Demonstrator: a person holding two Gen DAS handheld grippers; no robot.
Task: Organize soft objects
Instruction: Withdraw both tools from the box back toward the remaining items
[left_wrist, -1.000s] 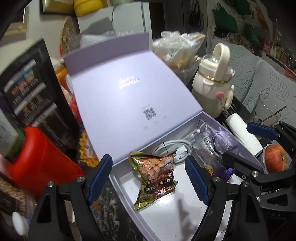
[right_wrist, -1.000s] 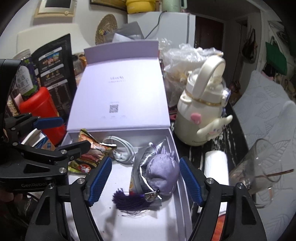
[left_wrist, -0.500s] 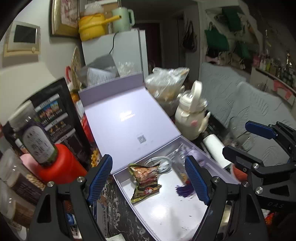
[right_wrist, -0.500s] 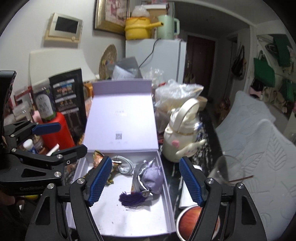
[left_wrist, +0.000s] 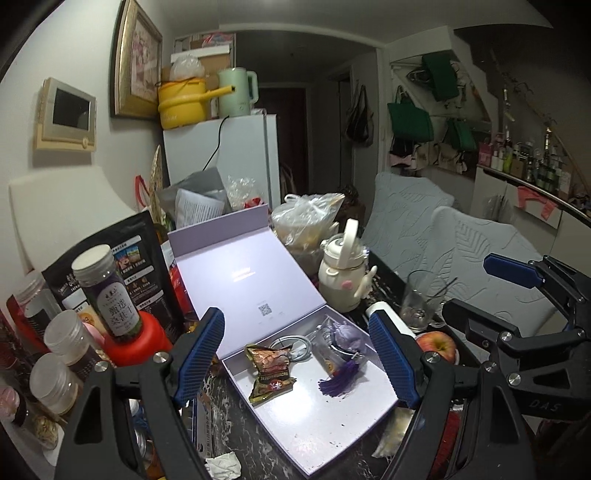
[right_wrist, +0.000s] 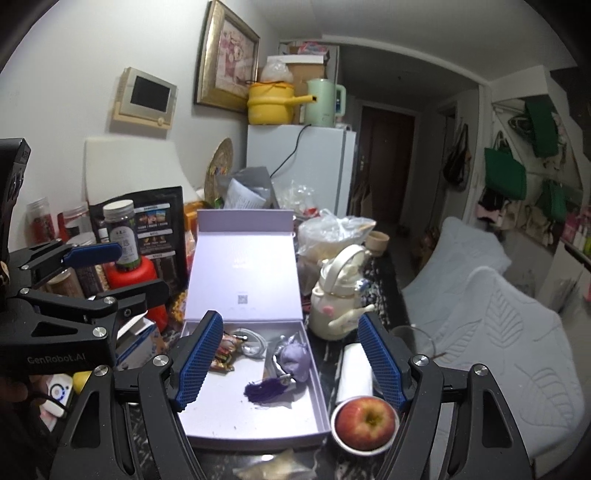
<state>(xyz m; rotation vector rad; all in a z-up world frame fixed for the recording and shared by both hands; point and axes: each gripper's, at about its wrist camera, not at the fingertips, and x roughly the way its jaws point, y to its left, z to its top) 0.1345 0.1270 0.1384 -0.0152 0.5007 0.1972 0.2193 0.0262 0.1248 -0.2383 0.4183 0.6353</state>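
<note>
An open lilac box lies on the cluttered dark table, its lid propped up behind. Inside lie a crumpled snack packet, a white cable, and a purple soft pouch with a purple tassel. My left gripper is open and empty, well above the box. My right gripper is open and empty, also well above the box. Each gripper shows at the edge of the other's view.
A cream kettle-shaped bottle, a glass, a white roll and an apple in a bowl stand right of the box. A red container, jars and a black bag crowd its left.
Both grippers have pulled up and back from the box, so it looks smaller and lower in both views. Both stay open. The things in the box have not moved.
</note>
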